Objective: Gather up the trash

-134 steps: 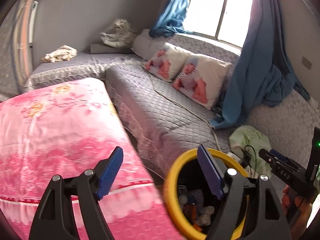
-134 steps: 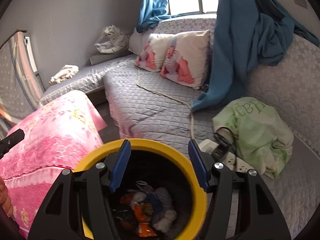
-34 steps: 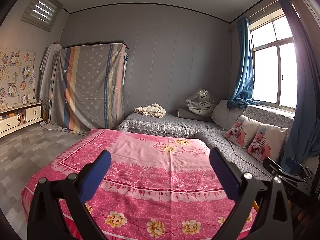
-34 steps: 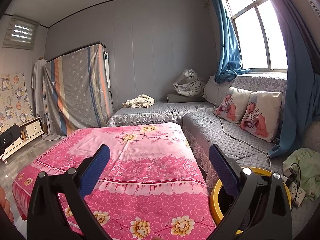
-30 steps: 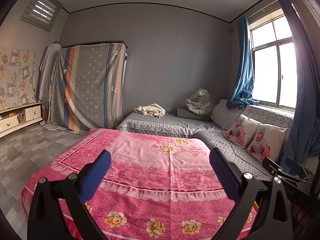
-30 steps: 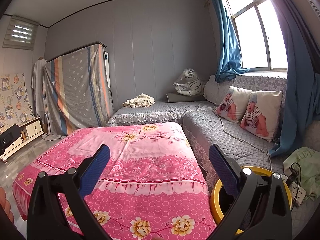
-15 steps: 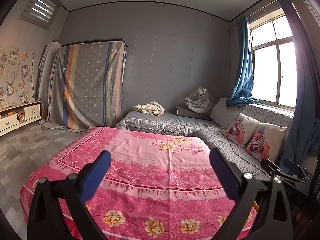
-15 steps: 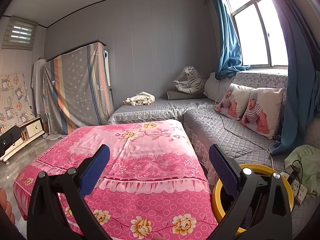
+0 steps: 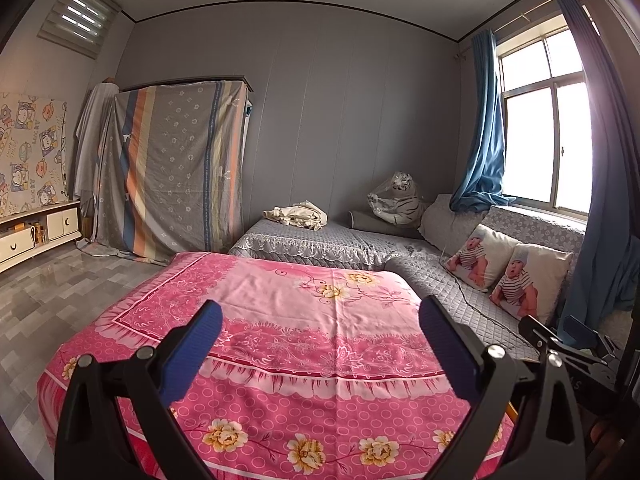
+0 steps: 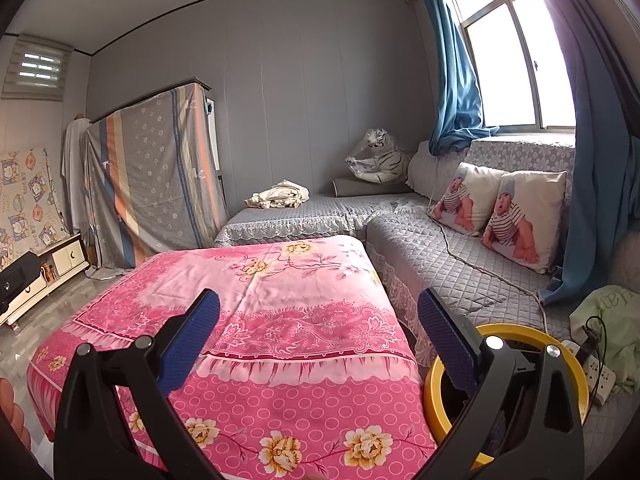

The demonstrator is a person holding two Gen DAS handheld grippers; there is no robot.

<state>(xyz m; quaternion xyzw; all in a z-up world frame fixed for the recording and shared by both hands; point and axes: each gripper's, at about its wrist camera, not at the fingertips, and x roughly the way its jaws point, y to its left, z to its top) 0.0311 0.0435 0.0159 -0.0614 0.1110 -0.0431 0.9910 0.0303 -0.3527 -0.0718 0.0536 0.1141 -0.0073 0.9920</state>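
Facing a grey-walled bedroom, both hand-held grippers are raised level and spread wide, with nothing between their blue pads. Largest ahead of them is a bed under a pink floral cover (image 9: 304,320), stretching away from just beneath the fingers. Beyond and to the right of the grippers runs a grey quilted corner sofa (image 10: 440,256), carrying two cushions printed with babies (image 10: 500,216); a plush white tiger (image 10: 376,158) sits at its far corner. Far ahead to the left stands a wardrobe draped in striped cloth (image 9: 176,168). The left gripper (image 9: 320,344) is released and empty, as is the right gripper (image 10: 318,338). A yellow-rimmed trash bin (image 10: 434,396) sits low beside the right gripper's right finger, partly hidden behind it, between bed and sofa. Its contents cannot be seen.
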